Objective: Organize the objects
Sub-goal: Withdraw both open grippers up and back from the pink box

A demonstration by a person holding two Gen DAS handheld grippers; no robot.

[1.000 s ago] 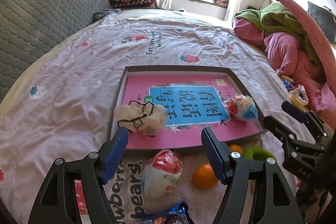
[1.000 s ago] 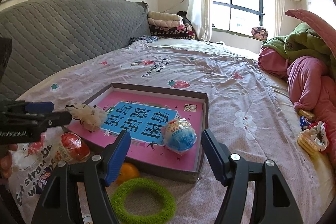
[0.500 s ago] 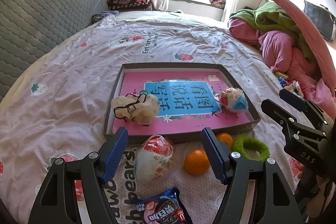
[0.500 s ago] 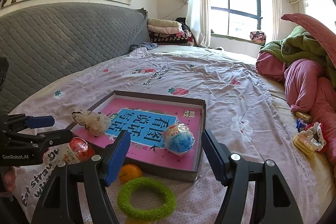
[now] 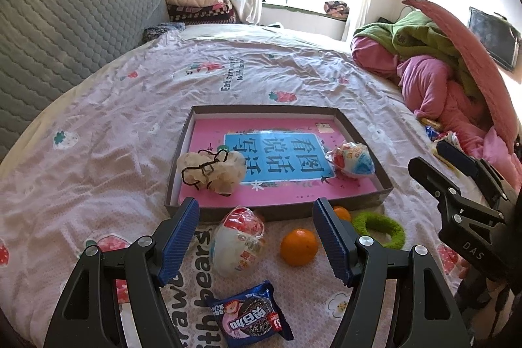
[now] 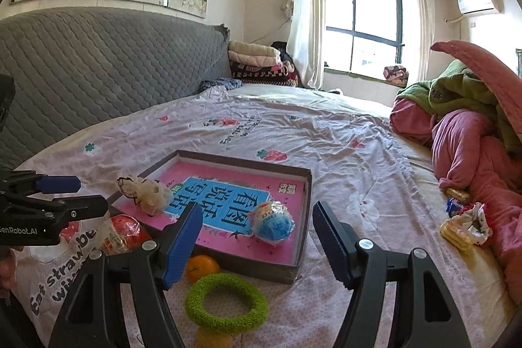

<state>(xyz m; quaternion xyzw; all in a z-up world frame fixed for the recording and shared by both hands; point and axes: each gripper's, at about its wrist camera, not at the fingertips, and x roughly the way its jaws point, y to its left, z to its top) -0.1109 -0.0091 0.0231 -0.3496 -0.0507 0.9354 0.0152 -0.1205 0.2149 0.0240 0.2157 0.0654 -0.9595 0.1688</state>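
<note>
Inside the shallow grey cardboard tray (image 5: 277, 212) lie only two bundles, while the round orange fruit (image 5: 299, 247), fuzzy green ring (image 6: 226, 302) and snack packets wait outside, with left gripper (image 5: 256, 237) and right gripper (image 6: 256, 238) both spread and holding nothing.

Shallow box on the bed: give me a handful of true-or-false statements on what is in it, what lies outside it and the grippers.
1. The blue-wrapped ball lies inside the box. True.
2. The green ring lies inside the box. False: it is on the sheet in front of it.
3. The left gripper is open and holds nothing. True.
4. The right gripper is shut on an orange. False: it is open and empty.
5. The cookie packet lies outside the box. True.
</note>
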